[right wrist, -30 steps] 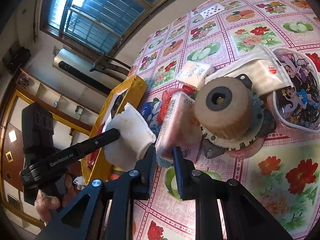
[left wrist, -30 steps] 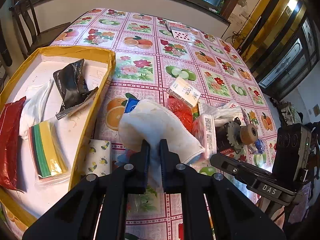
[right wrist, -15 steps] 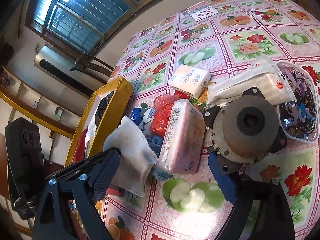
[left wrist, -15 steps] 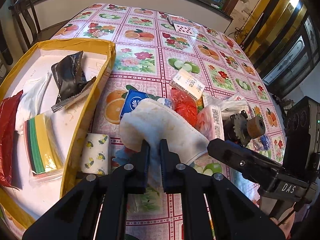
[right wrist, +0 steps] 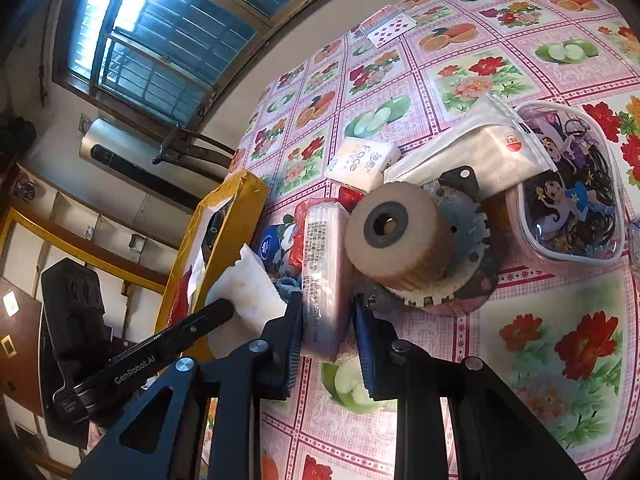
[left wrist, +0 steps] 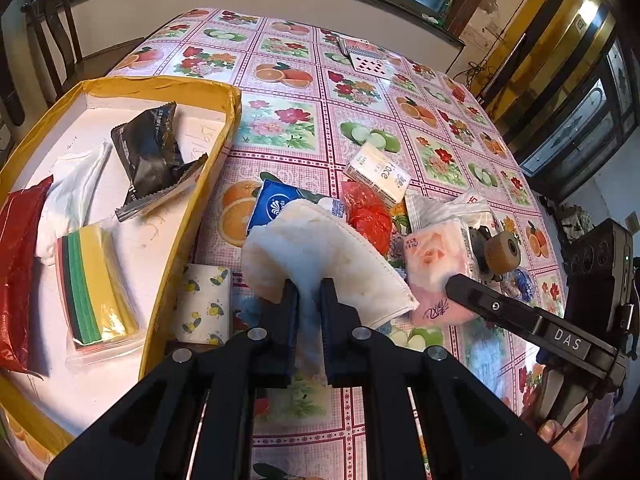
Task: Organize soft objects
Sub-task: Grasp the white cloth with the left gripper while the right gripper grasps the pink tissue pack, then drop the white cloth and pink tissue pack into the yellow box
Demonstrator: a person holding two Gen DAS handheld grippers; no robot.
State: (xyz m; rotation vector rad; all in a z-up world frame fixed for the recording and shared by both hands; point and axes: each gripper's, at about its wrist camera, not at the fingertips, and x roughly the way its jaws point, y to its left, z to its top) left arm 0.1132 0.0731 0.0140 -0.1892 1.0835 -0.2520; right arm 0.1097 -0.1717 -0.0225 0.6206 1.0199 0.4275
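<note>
While the left gripper [left wrist: 306,296] looks down its fingers, its jaws are pinched tight on a white cloth [left wrist: 320,256], which hangs above the flowered tablecloth [left wrist: 288,120] just beside the yellow tray [left wrist: 224,92]. Inside that tray lie a black wrapper [left wrist: 150,152], a white fabric piece [left wrist: 74,196], a red packet [left wrist: 18,264] and a bagged stack of coloured sponges [left wrist: 94,288]. Off to the right, the right gripper's finger reaches onto a pink tissue pack [left wrist: 436,264], with a blue tissue pack [left wrist: 274,204] and a red bag [left wrist: 368,212] behind the cloth. Over to the right wrist view: the right gripper [right wrist: 326,332] has its jaws straddling the pink tissue pack [right wrist: 324,272], both pads close against its sides, though whether they are actually squeezing it I cannot tell. A grinding wheel [right wrist: 396,236] sits just beside that pack, and the cloth [right wrist: 248,292] shows at left in the left gripper's finger, near the tray [right wrist: 240,192].
</note>
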